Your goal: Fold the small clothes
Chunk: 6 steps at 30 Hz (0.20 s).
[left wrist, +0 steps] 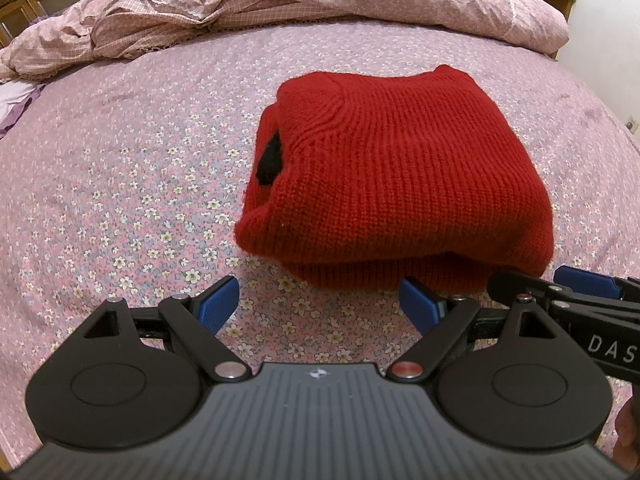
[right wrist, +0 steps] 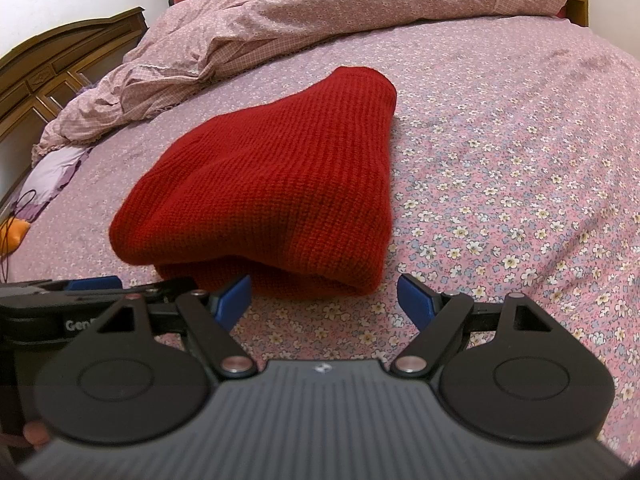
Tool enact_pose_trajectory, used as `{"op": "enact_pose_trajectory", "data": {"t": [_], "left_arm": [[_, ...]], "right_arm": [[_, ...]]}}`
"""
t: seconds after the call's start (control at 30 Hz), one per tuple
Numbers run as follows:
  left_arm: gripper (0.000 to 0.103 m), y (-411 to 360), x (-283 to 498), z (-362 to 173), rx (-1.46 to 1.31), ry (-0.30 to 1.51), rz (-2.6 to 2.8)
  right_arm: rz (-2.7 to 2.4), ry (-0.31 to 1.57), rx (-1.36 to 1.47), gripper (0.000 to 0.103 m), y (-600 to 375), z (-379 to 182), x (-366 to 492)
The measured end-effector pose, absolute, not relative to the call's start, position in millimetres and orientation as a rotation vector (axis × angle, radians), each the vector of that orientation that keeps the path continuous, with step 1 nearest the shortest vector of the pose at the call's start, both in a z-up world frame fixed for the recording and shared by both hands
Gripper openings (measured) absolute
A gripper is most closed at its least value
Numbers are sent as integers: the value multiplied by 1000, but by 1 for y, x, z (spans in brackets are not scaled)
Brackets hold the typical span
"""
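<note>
On the bed's pink floral-print sheet [left wrist: 132,168], a chunky red rib-knit sweater [left wrist: 400,176] is lying folded into a thick, roughly rectangular bundle, with its layers stacking at the near edge and a small black patch [left wrist: 270,162] peeking out of a fold on its left side in the left wrist view. Its long axis is running away from both cameras toward the rumpled pink checked duvet [left wrist: 280,4] heaped at the far side of the bed, and in the right wrist view the bundle is narrowing toward that far end. The left gripper [left wrist: 318,306] is hovering just short of the sweater's near edge, its blue-padded fingers [left wrist: 220,300] standing wide apart and holding nothing. The right gripper [right wrist: 324,300] is sitting just beside it, fingers [right wrist: 416,300] likewise spread apart and empty, close to the near fold.
</note>
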<state>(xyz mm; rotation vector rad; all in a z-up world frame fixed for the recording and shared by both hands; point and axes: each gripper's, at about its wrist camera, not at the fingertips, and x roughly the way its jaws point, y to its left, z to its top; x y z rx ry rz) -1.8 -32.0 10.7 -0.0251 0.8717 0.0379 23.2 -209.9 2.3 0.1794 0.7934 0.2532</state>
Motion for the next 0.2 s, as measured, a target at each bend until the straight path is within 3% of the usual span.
{"op": "enact_pose_trajectory", "data": {"t": [0.2], "left_arm": [[90, -33, -2, 11, -19, 878, 30]], "right_arm": [[252, 792, 181, 81, -208, 2, 21]]}}
